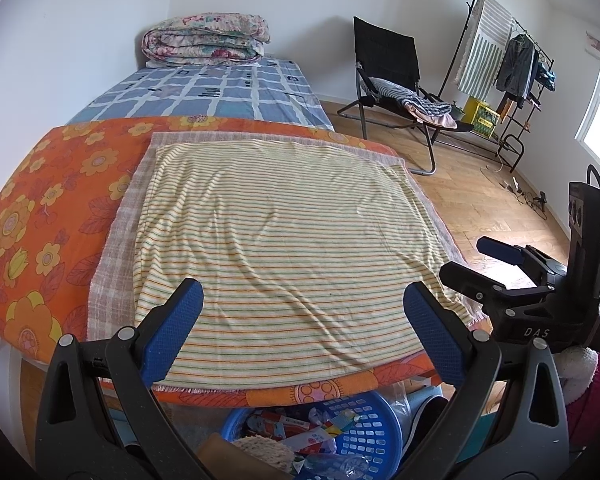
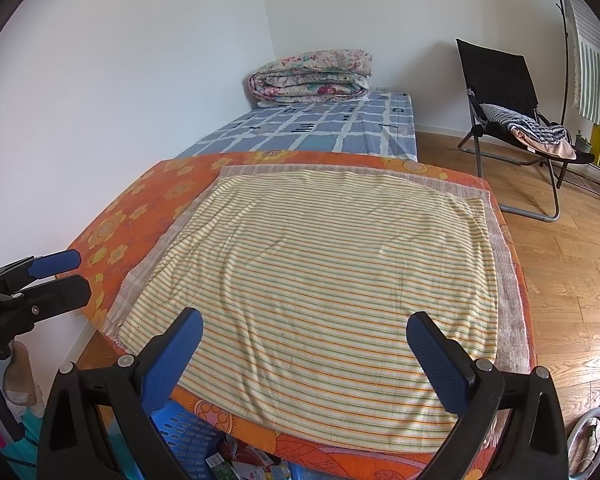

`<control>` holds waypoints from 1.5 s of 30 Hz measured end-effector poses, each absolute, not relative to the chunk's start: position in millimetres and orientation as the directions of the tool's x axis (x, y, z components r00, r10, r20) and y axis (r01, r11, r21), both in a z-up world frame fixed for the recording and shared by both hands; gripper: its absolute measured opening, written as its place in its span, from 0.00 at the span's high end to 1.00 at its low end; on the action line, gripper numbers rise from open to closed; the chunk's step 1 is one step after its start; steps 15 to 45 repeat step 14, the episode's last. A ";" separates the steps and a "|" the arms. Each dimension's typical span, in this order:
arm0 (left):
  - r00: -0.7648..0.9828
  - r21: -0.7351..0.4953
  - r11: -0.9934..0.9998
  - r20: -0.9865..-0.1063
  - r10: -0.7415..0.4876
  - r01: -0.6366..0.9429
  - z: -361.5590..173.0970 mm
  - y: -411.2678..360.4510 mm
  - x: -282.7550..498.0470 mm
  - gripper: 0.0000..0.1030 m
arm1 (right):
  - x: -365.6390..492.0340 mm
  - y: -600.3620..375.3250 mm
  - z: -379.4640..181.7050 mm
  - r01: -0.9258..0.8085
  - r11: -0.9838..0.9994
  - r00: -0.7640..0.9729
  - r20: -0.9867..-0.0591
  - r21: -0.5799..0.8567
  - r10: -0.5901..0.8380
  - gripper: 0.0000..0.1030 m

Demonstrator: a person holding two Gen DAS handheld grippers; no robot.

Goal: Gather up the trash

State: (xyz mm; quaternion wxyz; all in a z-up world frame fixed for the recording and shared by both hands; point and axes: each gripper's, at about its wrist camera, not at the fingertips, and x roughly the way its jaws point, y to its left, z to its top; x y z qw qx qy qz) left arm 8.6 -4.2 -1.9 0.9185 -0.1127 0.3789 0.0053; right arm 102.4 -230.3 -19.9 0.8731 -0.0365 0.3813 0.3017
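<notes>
Below the near table edge, at 6 o'clock in the left wrist view, sits a blue plastic basket (image 1: 374, 432) holding the trash (image 1: 300, 434) — wrappers, printed cartons, crumpled clear plastic. Right wrist view shows the same basket at 7 o'clock, partly hidden behind one blue finger pad (image 2: 172, 356).

Left gripper (image 1: 303, 320): fingers spread wide apart, nothing between them, hovering over the near edge of the striped cloth (image 1: 284, 232). Right gripper (image 2: 305, 344): fingers likewise wide apart and empty, above the same cloth. In the left view the right gripper appears at 3 o'clock, side-on, its fingers parted.

Striped cloth lies flat on a pinkish checked cloth (image 1: 116, 240), both on an orange floral tablecloth (image 1: 40, 208).

At 12 o'clock — bed with blue grid sheet (image 1: 220, 92), folded floral quilt (image 1: 206, 40) at its far end. At 1–2 o'clock: black folding chair (image 1: 384, 64) with striped garment, clothes rack (image 1: 512, 60) beyond it. Wood floor (image 2: 568, 264) to the right.
</notes>
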 end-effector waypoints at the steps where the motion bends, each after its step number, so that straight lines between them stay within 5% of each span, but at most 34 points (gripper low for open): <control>1: 0.712 -0.205 0.974 -0.697 -0.078 -0.093 -2.6 -4.5 7.8 0.01 | 102.3 -230.4 -20.1 -0.555 0.815 0.527 -0.688 0.167 0.499 0.00; 45: 0.703 -0.161 0.979 -0.711 -0.029 -0.122 -6.7 -8.0 5.4 0.01 | 101.8 -230.4 -21.5 -0.553 0.816 0.528 -0.688 0.166 0.498 0.00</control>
